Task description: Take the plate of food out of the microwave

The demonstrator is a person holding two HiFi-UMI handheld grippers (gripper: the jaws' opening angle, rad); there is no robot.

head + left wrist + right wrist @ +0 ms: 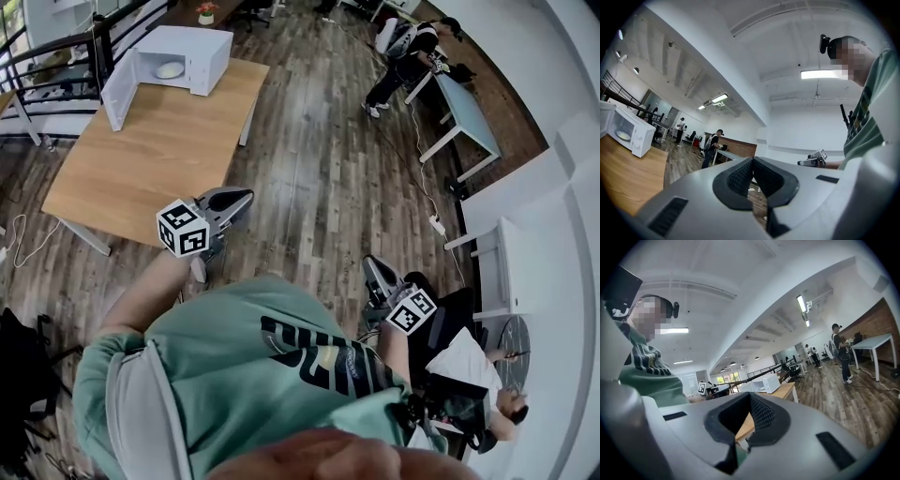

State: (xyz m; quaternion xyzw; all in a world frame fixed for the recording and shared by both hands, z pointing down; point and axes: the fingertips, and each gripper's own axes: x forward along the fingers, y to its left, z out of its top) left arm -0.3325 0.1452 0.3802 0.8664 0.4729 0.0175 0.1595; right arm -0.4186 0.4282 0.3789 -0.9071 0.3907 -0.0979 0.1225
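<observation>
The white microwave [178, 58] stands at the far end of the wooden table [150, 150] with its door [119, 89] swung open. Inside it lies a pale plate [170, 68]; what is on it is too small to tell. The microwave [626, 131] and plate [622, 136] also show at the left of the left gripper view. My left gripper [242, 197] hangs over the table's near right corner, far from the microwave, shut and empty [753, 160]. My right gripper [372, 263] is over the floor, close to my body, its pads together with nothing held [750, 395].
A person [405, 52] stands at a white desk [464, 117] at the far right. A cable and power strip [436, 223] run along the wood floor. A black railing [56, 52] lies behind the table at left. A black chair [23, 375] is at the near left.
</observation>
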